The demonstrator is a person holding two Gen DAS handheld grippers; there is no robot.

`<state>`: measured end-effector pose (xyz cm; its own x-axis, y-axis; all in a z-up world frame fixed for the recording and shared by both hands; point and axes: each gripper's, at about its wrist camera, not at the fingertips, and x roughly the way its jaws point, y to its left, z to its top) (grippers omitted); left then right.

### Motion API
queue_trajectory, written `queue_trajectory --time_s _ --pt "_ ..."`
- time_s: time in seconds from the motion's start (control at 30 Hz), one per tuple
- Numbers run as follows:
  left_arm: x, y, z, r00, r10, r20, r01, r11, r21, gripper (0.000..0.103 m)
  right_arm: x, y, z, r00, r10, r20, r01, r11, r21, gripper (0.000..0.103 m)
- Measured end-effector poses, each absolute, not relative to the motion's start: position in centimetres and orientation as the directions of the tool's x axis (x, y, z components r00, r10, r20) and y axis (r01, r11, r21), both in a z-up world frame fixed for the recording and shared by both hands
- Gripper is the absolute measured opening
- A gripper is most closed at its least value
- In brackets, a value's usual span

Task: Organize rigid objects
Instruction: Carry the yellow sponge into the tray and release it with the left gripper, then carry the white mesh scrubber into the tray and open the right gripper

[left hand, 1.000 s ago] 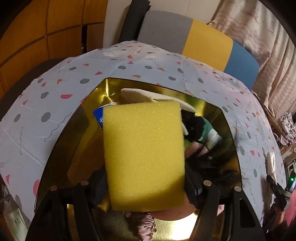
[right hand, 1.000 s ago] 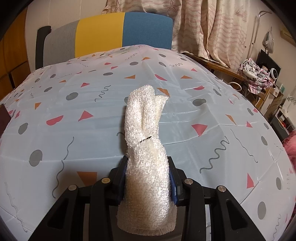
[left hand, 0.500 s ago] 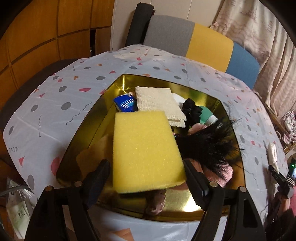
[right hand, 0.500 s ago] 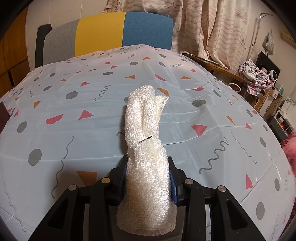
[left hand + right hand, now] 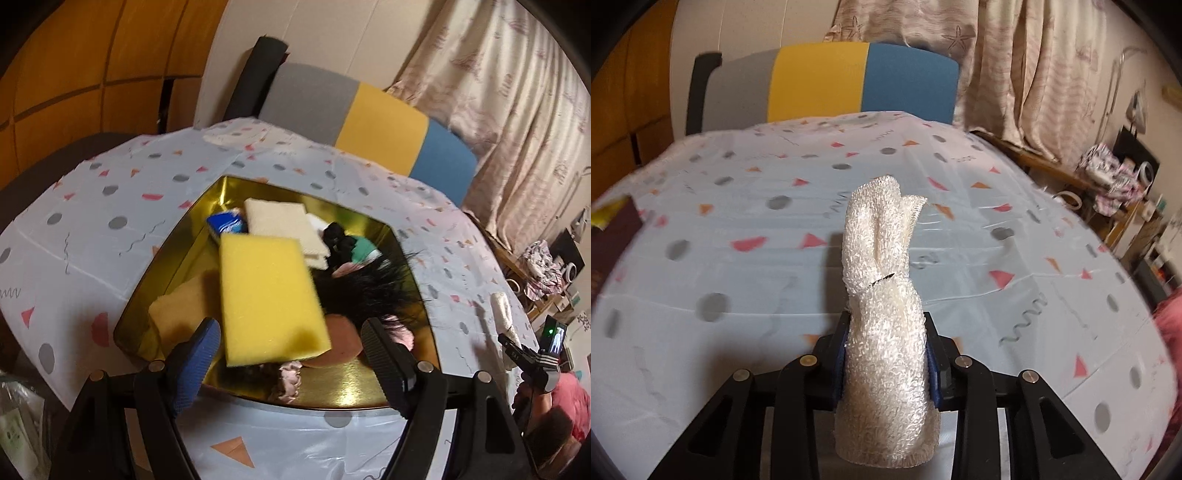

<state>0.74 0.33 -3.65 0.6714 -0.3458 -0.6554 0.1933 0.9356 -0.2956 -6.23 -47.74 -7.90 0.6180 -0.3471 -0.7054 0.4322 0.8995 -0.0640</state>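
left wrist: above gold tray (image 5: pixel 406 397), facing chair (image 5: pixel 369 122) | right wrist: low over tablecloth (image 5: pixel 960 258), same chair

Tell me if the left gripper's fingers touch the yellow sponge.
Apart. The left wrist view shows the left gripper open, with gaps between both fingers and the yellow sponge.

The right gripper (image 5: pixel 886 354) has its fingers (image 5: pixel 932 373) clamped on a rolled-up white terry cloth (image 5: pixel 882 295) that sticks up between them. Below is a desk (image 5: pixel 960 258) in a pale patterned tablecloth, with a grey-yellow-blue chair back (image 5: pixel 827 81) at the far edge.
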Motion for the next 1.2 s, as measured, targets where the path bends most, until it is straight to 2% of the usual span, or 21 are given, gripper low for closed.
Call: queue_trajectory --time_s 0.47,0.77,1.07,1.2 --pt "-0.5 0.3 -3.0 0.676 -0.417 -0.608 0.261 0.906 -0.332 0.08 -4.3 -34.4 -1.4 0.762 -0.022 -0.648 0.15 0.978 0.143 0.034" --pt "-0.8 2.0 -2.6 0.698 -0.385 -0.604 0.221 0.918 -0.329 0.08 -1.9 -25.0 0.9 0.762 0.171 -0.624 -0.027 0.972 0.232 0.034" --pt "-1.3 4.0 -1.8 0.748 -0.283 -0.6 0.125 0.948 -0.291 0.08 2.7 -18.2 0.7 0.705 0.233 -0.669 -0.063 0.961 0.269 0.035" --pt "-1.1 4.4 -1.8 0.733 -0.253 -0.631 0.086 0.955 -0.283 0.08 4.8 -16.6 -0.1 0.692 0.224 -0.686 -0.052 0.963 0.263 0.035"
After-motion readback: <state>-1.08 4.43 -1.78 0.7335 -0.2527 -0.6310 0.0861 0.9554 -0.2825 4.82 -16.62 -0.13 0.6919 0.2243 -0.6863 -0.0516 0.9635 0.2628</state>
